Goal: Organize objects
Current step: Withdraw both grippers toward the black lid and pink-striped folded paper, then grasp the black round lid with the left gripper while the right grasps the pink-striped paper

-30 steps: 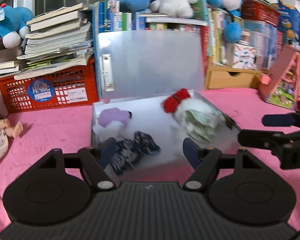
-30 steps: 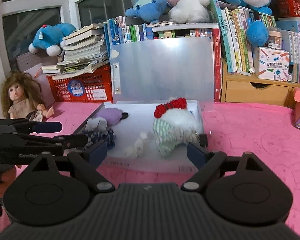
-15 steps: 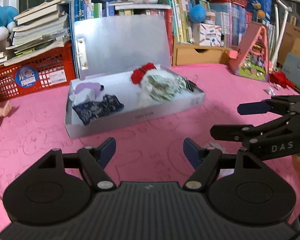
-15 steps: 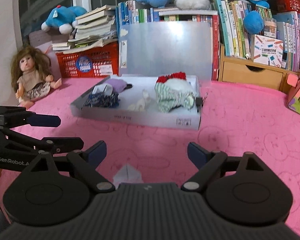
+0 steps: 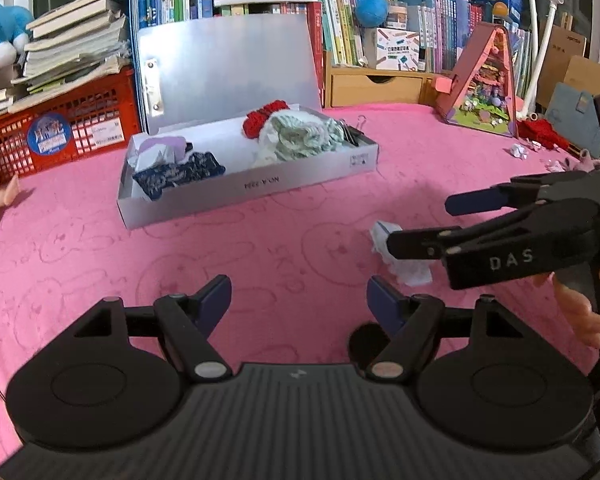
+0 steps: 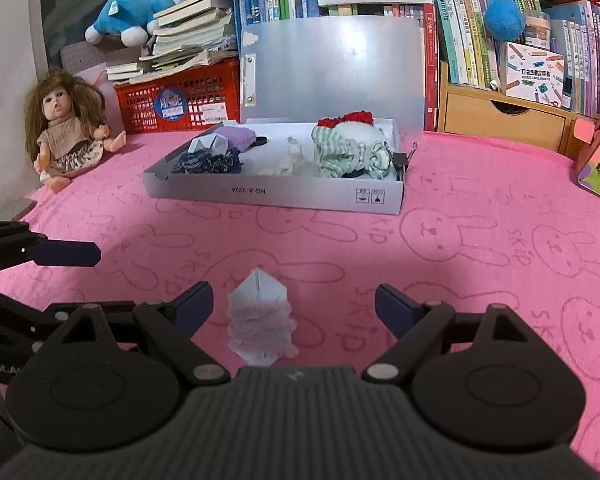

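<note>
left wrist view: left gripper (image 5: 299, 300) wide open and empty over bare pink cloth (image 5: 100, 248); white box (image 5: 244, 188) well ahead, its front wall facing; right gripper (image 5: 420, 224) in from the right edge, over the white-and-pink bundle (image 5: 404, 268).
right wrist view: right gripper (image 6: 294, 308) wide open, bundle (image 6: 260, 320) lying loose between its fingers, untouched; open cloth up to the box (image 6: 276, 196); doll (image 6: 66, 128) far left; books behind.
</note>
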A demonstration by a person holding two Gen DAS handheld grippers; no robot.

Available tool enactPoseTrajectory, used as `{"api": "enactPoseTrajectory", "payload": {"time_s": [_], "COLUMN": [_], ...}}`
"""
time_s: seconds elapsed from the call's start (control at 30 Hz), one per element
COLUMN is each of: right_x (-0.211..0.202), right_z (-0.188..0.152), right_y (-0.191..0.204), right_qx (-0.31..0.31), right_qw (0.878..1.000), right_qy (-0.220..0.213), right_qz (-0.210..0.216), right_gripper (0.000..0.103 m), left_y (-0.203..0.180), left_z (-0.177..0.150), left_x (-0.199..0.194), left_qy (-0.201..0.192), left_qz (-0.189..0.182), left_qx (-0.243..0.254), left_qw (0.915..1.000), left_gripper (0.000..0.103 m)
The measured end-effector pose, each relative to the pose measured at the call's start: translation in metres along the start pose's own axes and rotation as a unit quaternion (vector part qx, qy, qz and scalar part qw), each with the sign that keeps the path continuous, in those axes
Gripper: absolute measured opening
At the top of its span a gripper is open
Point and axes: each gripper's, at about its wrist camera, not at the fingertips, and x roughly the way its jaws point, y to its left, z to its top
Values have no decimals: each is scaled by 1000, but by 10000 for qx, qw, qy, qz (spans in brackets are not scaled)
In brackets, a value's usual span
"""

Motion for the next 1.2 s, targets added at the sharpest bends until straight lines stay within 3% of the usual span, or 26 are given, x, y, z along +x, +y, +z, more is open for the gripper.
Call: {"api": "enactPoseTrajectory", "payload": {"time_s": [0.43, 0.7, 0.87, 1.2], "right_x": [6, 11, 13, 14], "right_z": [-8, -11, -14, -19], "right_y": [5, 11, 15, 19], "right_qx": [-15, -120, -238, -285], "right_qw": [9999, 9998, 9996, 9995], "right_qy": [118, 141, 144, 65], "right_qz": [89, 27, -15, -126], "right_gripper": [93, 92, 91, 86], "left_y": [-10, -22, -25, -31], "left_z": [-27, -38, -38, -40], "left_x": [-13, -4, 0, 1], "left_qy": [25, 152, 73, -8], "left_qz": [-328, -460, -383, -248], "left_qx": [13, 44, 57, 121], "left_qw": [9995, 9988, 9992, 9996], "left_gripper": [78, 61, 54, 53]}}
